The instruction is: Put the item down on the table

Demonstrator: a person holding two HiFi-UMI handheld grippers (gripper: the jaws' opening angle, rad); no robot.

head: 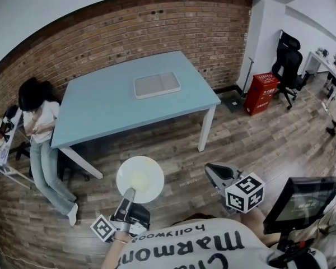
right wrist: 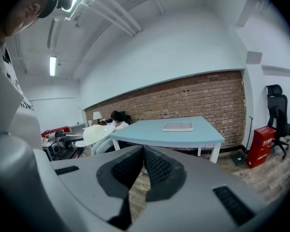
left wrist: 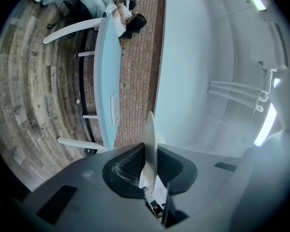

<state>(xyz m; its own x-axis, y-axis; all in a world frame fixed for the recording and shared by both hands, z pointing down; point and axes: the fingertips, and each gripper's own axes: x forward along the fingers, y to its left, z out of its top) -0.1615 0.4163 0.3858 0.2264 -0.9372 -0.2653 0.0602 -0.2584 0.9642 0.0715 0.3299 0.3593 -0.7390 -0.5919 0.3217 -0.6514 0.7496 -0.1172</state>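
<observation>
Plate (head: pixel 140 178) is showing cream-white, plain, no pattern.
Table (head: pixel 101 102) is showing a pale blue top; its legs (head: pixel 206 129) are showing white.
Tray (head: pixel 157 85) is reading light grey with a whiter rim.
Wall (head: pixel 157 32) is showing red-brown brick with pale mortar lines.
Floor (head: pixel 257 144) is showing grey-brown wood planks, streaked.
Box (head: pixel 261 93) is showing red; chair (head: pixel 288 60) is showing black.
Marker cube (head: pixel 245 193) is showing black squares on white.
Right gripper (right wrist: pixel 141 149) is showing a grey shell; its fingers (right wrist: pixel 159 170) are showing black with a fine dotted texture.
Shirt (head: pixel 257 251) is showing white with dark red lettering.
Seated person (head: pixel 39 122) is wearing a white top and pale blue jeans.
</observation>
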